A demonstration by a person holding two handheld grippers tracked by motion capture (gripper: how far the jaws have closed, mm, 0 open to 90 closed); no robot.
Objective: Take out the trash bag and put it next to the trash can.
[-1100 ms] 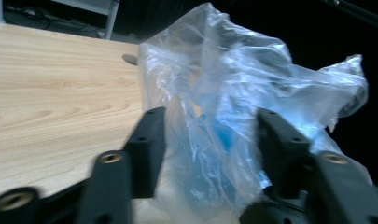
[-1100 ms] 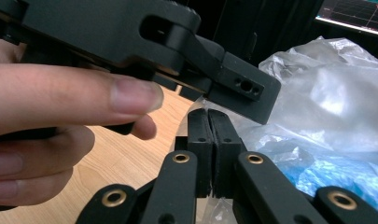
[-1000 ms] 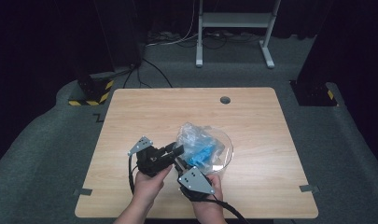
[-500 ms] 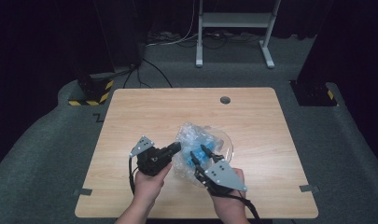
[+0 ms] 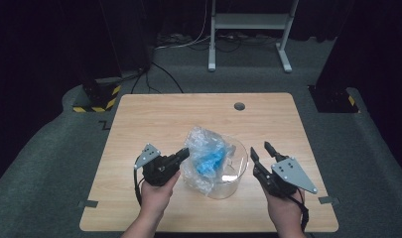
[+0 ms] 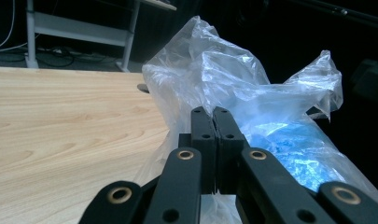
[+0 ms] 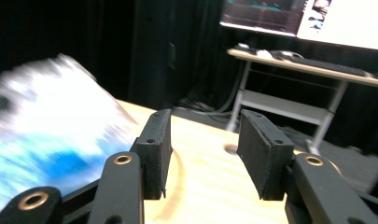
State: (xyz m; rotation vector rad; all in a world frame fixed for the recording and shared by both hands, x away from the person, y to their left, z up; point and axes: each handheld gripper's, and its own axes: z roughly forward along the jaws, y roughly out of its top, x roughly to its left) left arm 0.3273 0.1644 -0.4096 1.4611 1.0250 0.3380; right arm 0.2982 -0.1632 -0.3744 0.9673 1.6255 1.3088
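Observation:
A crumpled clear plastic bag [image 5: 204, 144] with something blue [image 5: 208, 161] inside rests in a clear round bowl [image 5: 234, 174] at the middle of the wooden table [image 5: 154, 119]. My left gripper [image 5: 184, 153] touches the bag's left edge, jaws pressed together on the plastic. In the left gripper view the shut gripper [image 6: 213, 113] sits against the bag [image 6: 224, 74], with the blue contents [image 6: 289, 149] to the right. My right gripper [image 5: 260, 148] stands open just right of the bowl, holding nothing. In the right gripper view the open gripper [image 7: 203, 135] has the blurred bag [image 7: 46, 116] to its left.
A round cable hole [image 5: 239, 106] lies near the table's far edge. Behind the table stand a white metal frame [image 5: 248, 29], loose cables and a black-and-yellow striped base [image 5: 97, 101]. A desk with a keyboard [image 7: 308, 60] is beyond the table.
My right gripper has let go of the bag, swung out to the right of the bowl and opened. The left gripper stays shut at the bag's left edge.

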